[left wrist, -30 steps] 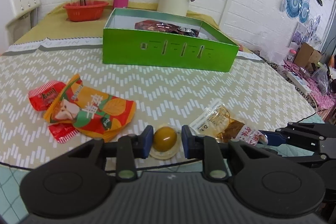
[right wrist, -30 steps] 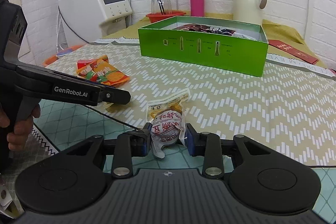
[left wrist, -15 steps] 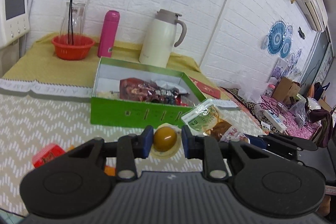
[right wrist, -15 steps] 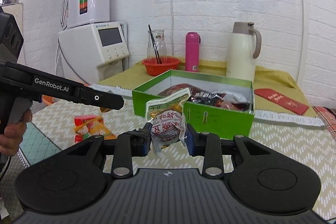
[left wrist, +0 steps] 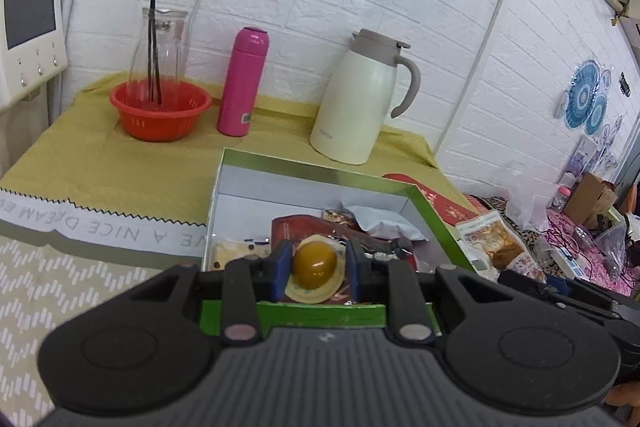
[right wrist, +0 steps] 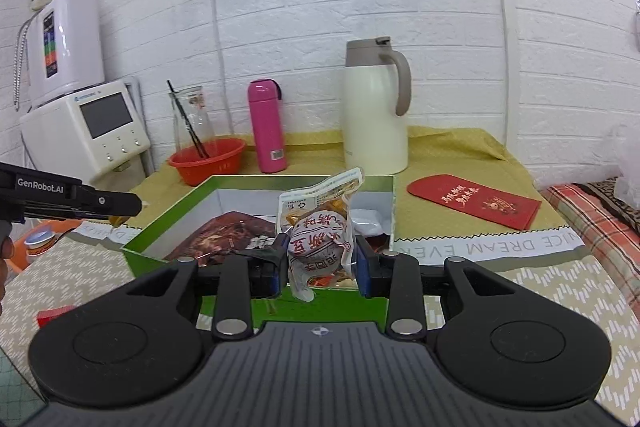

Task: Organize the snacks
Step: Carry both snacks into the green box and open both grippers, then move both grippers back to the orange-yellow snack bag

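My left gripper [left wrist: 317, 269] is shut on a small round amber jelly cup [left wrist: 314, 264] and hangs over the near edge of the open green box [left wrist: 434, 217]. Inside the box lie a dark red packet [left wrist: 298, 227], a white packet [left wrist: 380, 221] and other snacks. My right gripper [right wrist: 322, 263] is shut on a clear snack pouch with red lettering [right wrist: 320, 227], held above the green box [right wrist: 172, 221] at its near right side. That pouch [left wrist: 494, 239] also shows at the right of the left wrist view. The left gripper [right wrist: 116, 205] reaches in from the left of the right wrist view.
Behind the box stand a cream thermos jug [left wrist: 360, 103], a pink bottle [left wrist: 242, 83] and an orange bowl [left wrist: 160, 113] holding a glass carafe. A white appliance [right wrist: 92, 131] is at the left. A red envelope [right wrist: 474, 201] lies right of the box.
Both grippers have risen from the tablecloth and moved forward to the green box, each carrying its snack. The orange and red packets on the table have dropped out of the left wrist view.
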Motion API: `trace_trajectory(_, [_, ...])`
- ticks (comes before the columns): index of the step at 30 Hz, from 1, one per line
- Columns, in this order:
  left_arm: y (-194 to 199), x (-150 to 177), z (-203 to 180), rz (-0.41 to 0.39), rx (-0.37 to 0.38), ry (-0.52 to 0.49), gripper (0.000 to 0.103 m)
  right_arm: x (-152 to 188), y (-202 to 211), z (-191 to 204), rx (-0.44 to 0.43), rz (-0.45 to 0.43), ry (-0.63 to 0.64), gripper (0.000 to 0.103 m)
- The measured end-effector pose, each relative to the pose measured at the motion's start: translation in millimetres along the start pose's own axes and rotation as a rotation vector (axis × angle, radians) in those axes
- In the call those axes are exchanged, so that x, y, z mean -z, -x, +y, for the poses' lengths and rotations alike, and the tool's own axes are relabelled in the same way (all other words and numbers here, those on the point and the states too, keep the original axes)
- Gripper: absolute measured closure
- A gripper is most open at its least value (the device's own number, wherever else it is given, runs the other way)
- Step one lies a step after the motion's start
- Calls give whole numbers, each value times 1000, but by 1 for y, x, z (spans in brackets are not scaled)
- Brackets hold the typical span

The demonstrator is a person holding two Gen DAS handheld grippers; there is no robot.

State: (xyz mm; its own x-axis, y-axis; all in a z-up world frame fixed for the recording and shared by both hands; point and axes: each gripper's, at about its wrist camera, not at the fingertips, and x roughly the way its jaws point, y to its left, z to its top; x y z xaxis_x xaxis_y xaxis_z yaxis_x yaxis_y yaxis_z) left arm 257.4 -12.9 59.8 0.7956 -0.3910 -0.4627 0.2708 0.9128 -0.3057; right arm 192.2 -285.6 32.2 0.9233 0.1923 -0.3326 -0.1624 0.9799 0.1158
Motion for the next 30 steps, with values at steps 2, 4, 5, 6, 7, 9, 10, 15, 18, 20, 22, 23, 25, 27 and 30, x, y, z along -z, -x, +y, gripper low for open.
trace_trajectory(2, [-14, -3, 4, 18, -18, 2, 82, 0, -11, -5, 15, 9, -1, 45])
trace_trajectory(4, [-26, -4, 9, 34, -31, 10, 82, 1, -22, -9, 23, 23, 0, 45])
trace_trajectory(5, [-31, -5, 11, 42, -37, 13, 82, 1, -28, -11, 27, 29, 2, 45])
trace_trajectory(6, [-35, -5, 13, 48, -42, 14, 82, 1, -33, -12, 28, 34, 5, 45])
trace_trajectory(7, [-39, -6, 14, 55, -46, 13, 82, 1, -38, -13, 29, 38, 6, 45])
trace_trajectory(9, [-48, -6, 16, 70, -49, 7, 81, 2, -48, -15, 29, 46, 9, 44])
trace_trajectory(10, [-52, -6, 16, 78, -49, 1, 80, 3, -53, -15, 28, 47, 11, 44])
trace_trajectory(15, [-53, -3, 20, -7, -81, 21, 23, 11, -68, -11, -10, 28, 79, 0])
trace_trajectory(18, [-52, -6, 21, -26, -112, 40, 0, 13, -63, -5, -23, -8, 117, 0])
trace_trajectory(20, [-49, -7, 20, -36, -108, 39, 0, 14, -61, -1, -14, -18, 141, 0])
trace_trajectory(22, [-46, -6, 18, -43, -118, 29, 0, 13, -60, 0, -10, -15, 146, 0])
trace_trajectory(23, [-44, -6, 16, -46, -122, 20, 0, 13, -60, 1, -8, -13, 146, 0])
trace_trajectory(25, [-41, -5, 12, -45, -125, 7, 0, 13, -58, 2, -1, -11, 146, 0])
trace_trajectory(27, [-36, -4, 10, -47, -124, 0, 0, 12, -54, 4, 2, -10, 148, 0])
trace_trajectory(30, [-25, -3, 7, -53, -126, -10, 0, 9, -46, 7, 6, -19, 147, 0])
